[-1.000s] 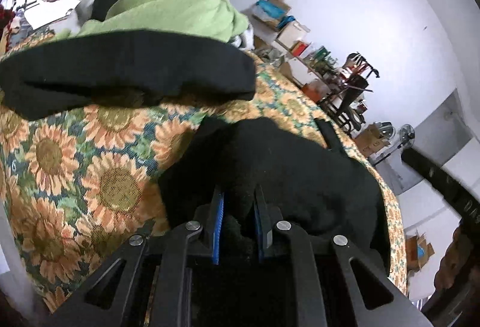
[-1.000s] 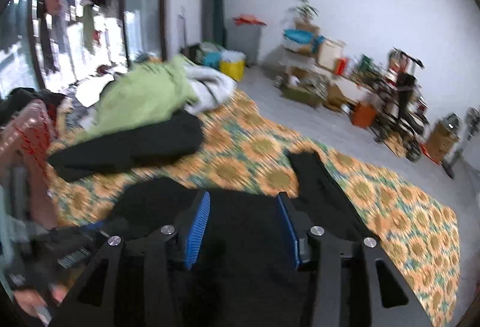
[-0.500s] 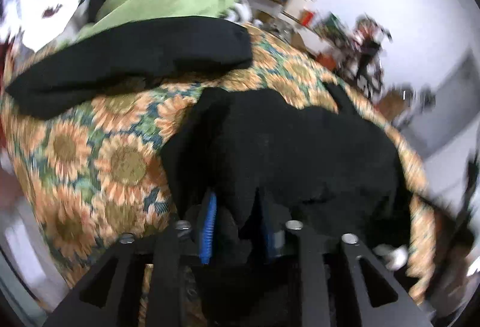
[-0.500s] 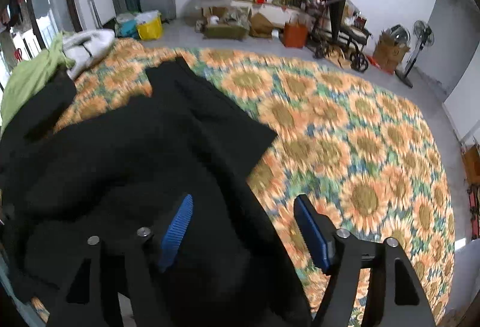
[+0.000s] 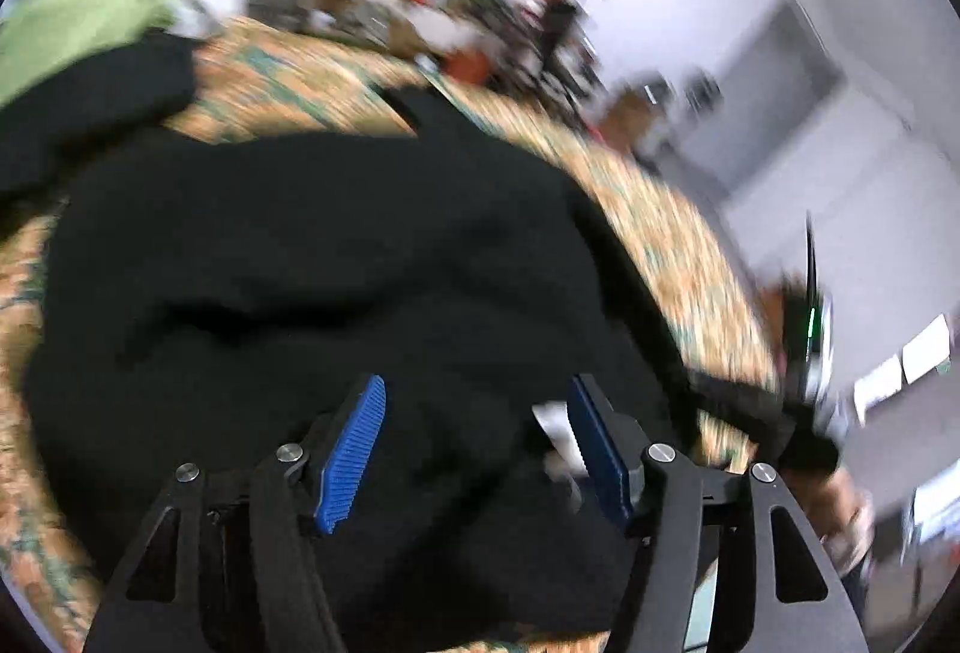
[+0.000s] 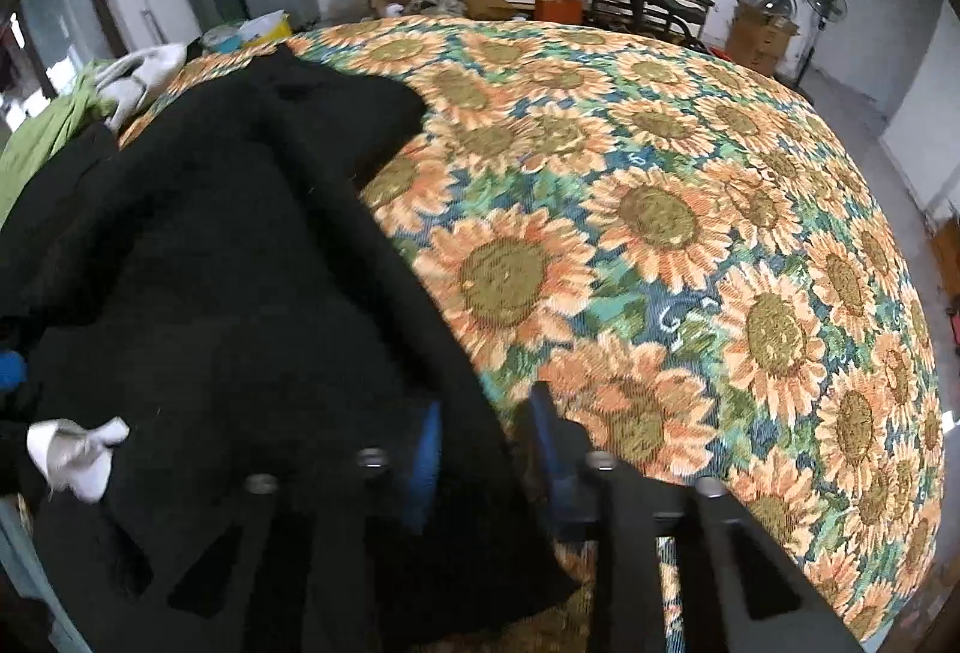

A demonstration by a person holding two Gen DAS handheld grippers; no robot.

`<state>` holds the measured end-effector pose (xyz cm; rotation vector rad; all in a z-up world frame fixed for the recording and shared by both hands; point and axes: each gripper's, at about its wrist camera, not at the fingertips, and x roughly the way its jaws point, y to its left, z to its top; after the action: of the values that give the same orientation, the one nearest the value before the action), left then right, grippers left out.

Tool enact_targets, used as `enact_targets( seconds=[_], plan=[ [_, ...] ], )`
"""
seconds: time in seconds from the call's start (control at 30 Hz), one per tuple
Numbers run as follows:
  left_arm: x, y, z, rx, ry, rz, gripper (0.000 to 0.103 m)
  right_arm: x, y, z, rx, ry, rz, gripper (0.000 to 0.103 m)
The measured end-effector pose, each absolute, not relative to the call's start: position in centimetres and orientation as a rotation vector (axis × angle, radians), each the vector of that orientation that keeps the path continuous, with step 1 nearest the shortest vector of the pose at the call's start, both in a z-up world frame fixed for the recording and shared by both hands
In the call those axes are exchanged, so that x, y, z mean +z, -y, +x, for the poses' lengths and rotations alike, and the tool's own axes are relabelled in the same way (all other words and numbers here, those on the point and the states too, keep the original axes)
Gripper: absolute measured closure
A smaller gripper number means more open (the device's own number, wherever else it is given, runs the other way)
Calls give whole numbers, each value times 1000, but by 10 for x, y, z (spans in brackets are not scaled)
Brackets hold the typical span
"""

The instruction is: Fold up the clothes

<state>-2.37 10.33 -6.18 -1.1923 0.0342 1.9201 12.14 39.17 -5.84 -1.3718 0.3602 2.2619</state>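
Black knit garment [image 6: 228,257], soft and limp: right gripper [image 6: 486,449], jaws just closing, pinches its hem at 6 o'clock; left gripper [image 5: 474,449], jaws just opening, holds nothing.

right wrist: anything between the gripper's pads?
Yes. In the right wrist view, the edge of the black garment runs between the right gripper pads, which have just been closing.
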Motion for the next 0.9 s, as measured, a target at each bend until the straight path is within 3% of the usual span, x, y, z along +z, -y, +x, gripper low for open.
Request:
enact_targets(
  seconds=[0.13,0.27,0.33,0.37,0.47,0.63,0.8,0.83,0.87,0.9],
  plan=[
    [-76,-126,10,1836,-202,-1183,39,-41,-390,114,2242,-279,-1292,92],
    [-87,-127,23,1747,-253,-1220,39,-21,-397,103,2246,-230,-1229,92],
    [-94,-128,29,1726,-284,-1239,39,-7,-404,102,2252,-269,-1168,85],
    [-95,-129,32,1735,-311,-1228,39,-2,-408,102,2252,-302,-1146,73],
    [-91,-131,39,1754,-343,-1197,39,0,-412,108,2233,-342,-1134,55],
    [-77,-130,28,1784,-205,-1155,38,-10,-407,135,2208,-349,-1168,45],
    [-93,-142,24,1829,-259,-1166,36,-23,-394,156,2233,-425,-1215,42],
    [-96,-141,26,1844,-271,-1165,40,-24,-388,156,2245,-421,-1227,39],
    [-98,-140,28,1860,-283,-1163,56,-26,-383,154,2257,-410,-1241,36],
    [-100,-138,30,1875,-296,-1162,62,-27,-377,152,2269,-400,-1254,36]
  ],
)
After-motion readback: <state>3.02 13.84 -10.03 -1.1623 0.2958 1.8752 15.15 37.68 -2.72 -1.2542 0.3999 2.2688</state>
